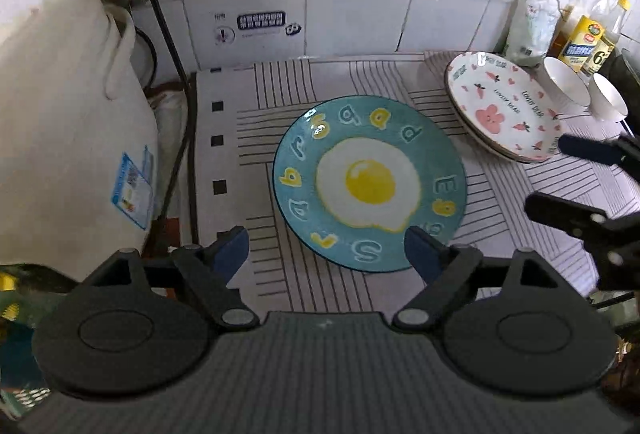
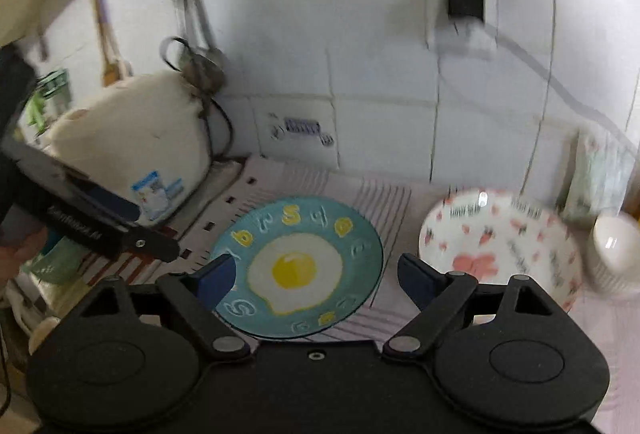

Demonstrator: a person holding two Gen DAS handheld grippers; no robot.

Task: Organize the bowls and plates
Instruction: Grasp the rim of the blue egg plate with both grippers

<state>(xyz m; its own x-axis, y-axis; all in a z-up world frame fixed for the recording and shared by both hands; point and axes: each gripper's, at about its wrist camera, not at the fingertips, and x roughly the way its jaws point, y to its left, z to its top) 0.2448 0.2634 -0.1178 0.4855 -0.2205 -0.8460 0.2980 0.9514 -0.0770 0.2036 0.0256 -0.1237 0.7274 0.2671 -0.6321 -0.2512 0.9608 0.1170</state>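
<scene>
The teal egg plate lay flat mid-table, directly ahead of and below the left tongs, nearer them than the right tongs. Both tongs stood wide and empty. The floral plates sat toward the table's back right corner.

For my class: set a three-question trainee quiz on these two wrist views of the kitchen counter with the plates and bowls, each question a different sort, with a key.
1. True or false: the left tool is closed on the teal egg plate.
2. Multiple choice: the pink-flower plate is A) alone on the cloth, B) on top of at least one other plate, C) inside a bowl.
3. Fill in: to the right of the flower plates stand two white ____.

Key: 1 false, both the left tool and the right tool are open and hold nothing. 2 B. 3 bowls.
</scene>
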